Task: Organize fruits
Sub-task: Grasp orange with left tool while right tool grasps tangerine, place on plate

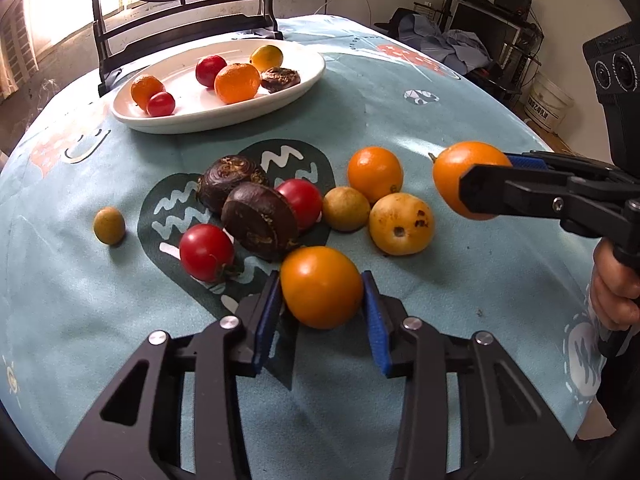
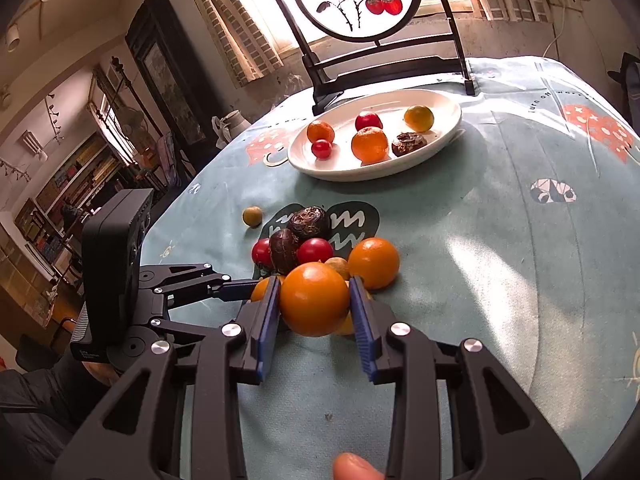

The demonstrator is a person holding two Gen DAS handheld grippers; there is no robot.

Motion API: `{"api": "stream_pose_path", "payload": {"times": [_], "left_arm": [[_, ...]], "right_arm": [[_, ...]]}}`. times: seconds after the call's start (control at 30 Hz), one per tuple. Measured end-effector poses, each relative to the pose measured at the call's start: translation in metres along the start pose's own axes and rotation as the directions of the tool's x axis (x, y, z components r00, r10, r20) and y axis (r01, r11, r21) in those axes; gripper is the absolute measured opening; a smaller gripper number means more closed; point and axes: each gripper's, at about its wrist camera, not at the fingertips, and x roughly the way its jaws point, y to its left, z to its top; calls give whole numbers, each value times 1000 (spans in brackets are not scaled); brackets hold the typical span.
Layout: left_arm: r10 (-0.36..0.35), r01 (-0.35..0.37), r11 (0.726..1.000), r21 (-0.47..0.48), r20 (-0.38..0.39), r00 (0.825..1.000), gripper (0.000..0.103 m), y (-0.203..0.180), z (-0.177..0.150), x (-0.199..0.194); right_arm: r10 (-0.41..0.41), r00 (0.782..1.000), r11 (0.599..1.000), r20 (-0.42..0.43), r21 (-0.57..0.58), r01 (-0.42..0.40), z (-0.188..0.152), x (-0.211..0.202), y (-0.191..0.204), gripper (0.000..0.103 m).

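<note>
An orange fruit point(image 1: 321, 287) is clamped between the blue pads of the left gripper point(image 1: 322, 312), low over the table point(image 1: 460, 272). A second orange fruit point(image 2: 314, 299) is gripped by the right gripper point(image 2: 314, 316), raised above the cloth to the right of the left gripper. Just ahead of the left gripper, a loose cluster is seen: two red tomatoes point(image 1: 206, 252), two dark water chestnuts point(image 1: 260, 221), yellow loquats point(image 1: 401, 223) and another orange point(image 1: 375, 174). Farther ahead and to the left, a white plate point(image 1: 188, 118) is set, already loaded with six fruits.
</note>
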Motion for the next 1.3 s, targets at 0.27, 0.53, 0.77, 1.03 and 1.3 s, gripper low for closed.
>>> {"api": "stream_pose_path", "payload": {"times": [0.27, 0.53, 0.77, 1.03, 1.3], "left_arm": [[-53, 55, 998, -24, 84, 995, 40, 6, -7, -32], [32, -21, 998, -66, 169, 985, 40, 48, 41, -70], [145, -125, 985, -116, 192, 971, 40, 87, 119, -46], [205, -192, 973, -128, 97, 974, 40, 108, 172, 35], [227, -223, 968, -117, 26, 974, 67, 114, 176, 68]], "right_arm": [[-2, 1000, 999, 8, -32, 2, -2, 3, 3, 35], [48, 997, 998, 62, -44, -45, 35, 3, 8, 35], [-63, 989, 998, 134, 21, 60, 110, 38, -21, 35], [-193, 977, 981, 91, 25, 192, 148, 104, -67, 35], [-234, 970, 971, 66, -23, 236, 151, 129, -75, 64]]}}
